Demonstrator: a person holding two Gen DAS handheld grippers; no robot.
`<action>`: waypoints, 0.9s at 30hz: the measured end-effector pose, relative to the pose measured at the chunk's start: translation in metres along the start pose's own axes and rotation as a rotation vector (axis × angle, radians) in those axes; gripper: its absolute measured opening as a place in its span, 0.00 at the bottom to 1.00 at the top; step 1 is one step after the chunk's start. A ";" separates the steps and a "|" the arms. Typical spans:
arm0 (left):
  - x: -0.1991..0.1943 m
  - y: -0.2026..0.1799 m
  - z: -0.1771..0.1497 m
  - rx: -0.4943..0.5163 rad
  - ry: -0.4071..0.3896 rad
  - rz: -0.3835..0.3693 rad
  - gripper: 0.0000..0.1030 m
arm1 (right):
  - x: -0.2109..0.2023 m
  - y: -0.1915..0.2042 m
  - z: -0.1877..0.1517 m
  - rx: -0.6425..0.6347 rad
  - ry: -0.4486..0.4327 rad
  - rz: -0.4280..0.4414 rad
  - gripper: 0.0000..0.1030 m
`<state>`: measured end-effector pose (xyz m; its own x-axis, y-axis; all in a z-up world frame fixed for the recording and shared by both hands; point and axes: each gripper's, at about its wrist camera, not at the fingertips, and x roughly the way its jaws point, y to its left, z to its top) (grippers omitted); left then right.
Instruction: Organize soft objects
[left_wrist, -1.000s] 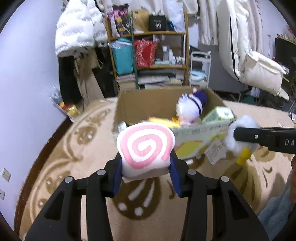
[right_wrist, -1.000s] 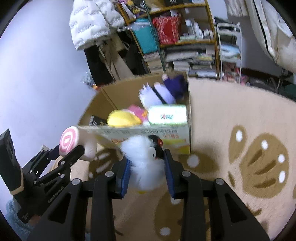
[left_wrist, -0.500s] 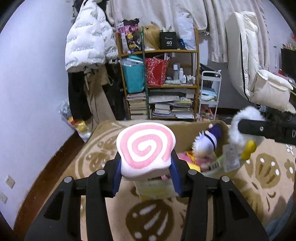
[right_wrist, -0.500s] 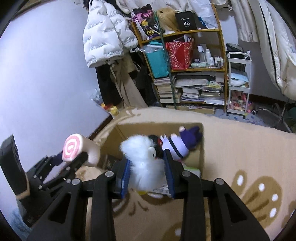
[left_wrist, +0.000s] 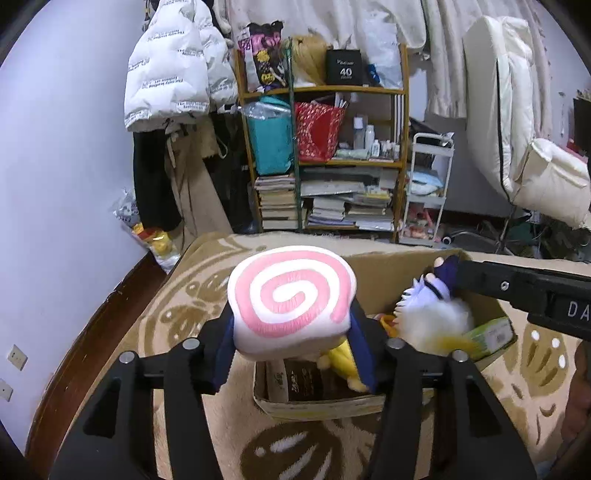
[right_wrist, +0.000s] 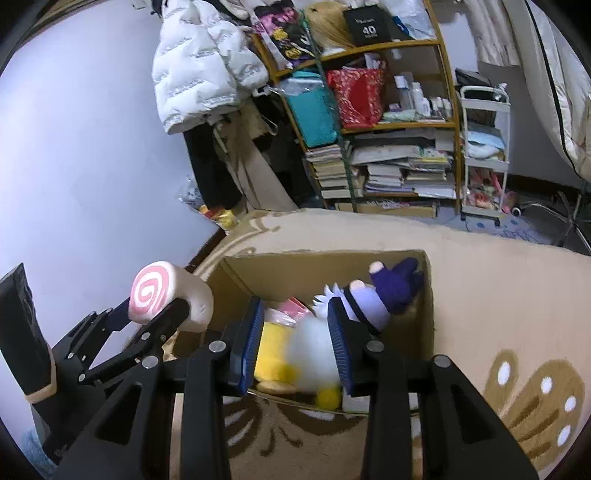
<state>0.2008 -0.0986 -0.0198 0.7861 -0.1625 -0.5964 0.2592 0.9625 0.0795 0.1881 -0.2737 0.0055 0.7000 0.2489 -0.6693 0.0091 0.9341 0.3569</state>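
Left gripper (left_wrist: 291, 332), jaws just widening, cradles the pink-swirl plush roll (left_wrist: 291, 301) above the cardboard box (right_wrist: 428, 295); right gripper (right_wrist: 295, 345) stands spread, blurred white fluffy plush (right_wrist: 314, 362) between its pads over the box.

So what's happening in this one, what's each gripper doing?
A person is putting plush toys into a cardboard box on the rug. The left gripper has the pink swirl plush between its pads over the box's near edge, and its jaws have just been opening. The right gripper hangs over the box with a fluffy white plush between its pads; that toy looks blurred, possibly slipping free. Other toys already lie inside.
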 end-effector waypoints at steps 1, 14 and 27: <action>0.001 -0.001 -0.001 -0.002 0.005 -0.003 0.55 | 0.001 -0.001 -0.001 0.000 0.002 -0.006 0.37; -0.008 0.002 -0.002 -0.014 -0.020 -0.031 0.90 | -0.025 0.006 -0.013 -0.034 0.016 -0.051 0.57; -0.070 0.022 0.012 0.046 -0.059 0.088 0.99 | -0.072 0.022 -0.012 -0.020 -0.045 -0.067 1.00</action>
<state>0.1585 -0.0686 0.0334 0.8385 -0.0912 -0.5372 0.2120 0.9628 0.1675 0.1298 -0.2681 0.0535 0.7295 0.1749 -0.6613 0.0425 0.9533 0.2990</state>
